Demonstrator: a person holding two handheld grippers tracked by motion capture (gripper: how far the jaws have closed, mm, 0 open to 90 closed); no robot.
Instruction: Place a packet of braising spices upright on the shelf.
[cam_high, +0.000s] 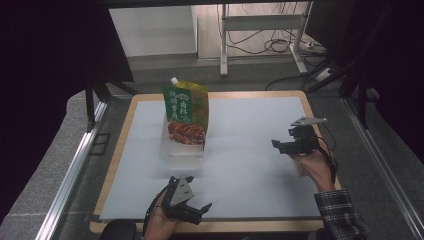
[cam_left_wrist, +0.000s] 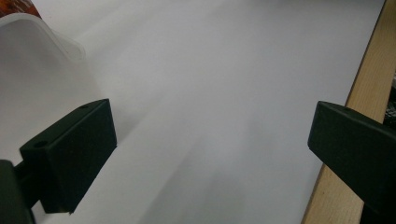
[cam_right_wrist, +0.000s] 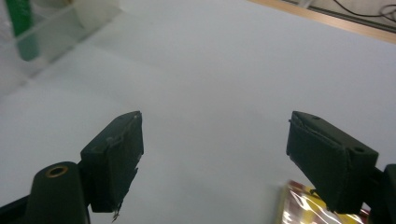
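A: Where is the pouch (cam_high: 185, 111) right now?

B: Standing upright in the clear plastic container (cam_high: 182, 150) near the middle of the white worktop (cam_high: 260, 165), its long axis vertical, spout cap at the top and leaning slightly right.

A: And the hand-held grippers?

B: The left hand-held gripper (cam_high: 192, 210) sits at the near edge, jaws spread wide and holding nothing. The container lies straight ahead of it, farther from the person; in the left gripper view its pale rim (cam_left_wrist: 42, 28) shows at the upper left, well apart from the jaws.

A: The right one?

B: The right hand-held gripper (cam_high: 285, 145) is off to the container's right, also wide open and empty, with bare worktop between them. A yellow packet (cam_right_wrist: 317, 207) lies just beneath it.

A: Which is nearer?

B: The left looks somewhat nearer, I'd judge; a forward reach would meet the container's near wall
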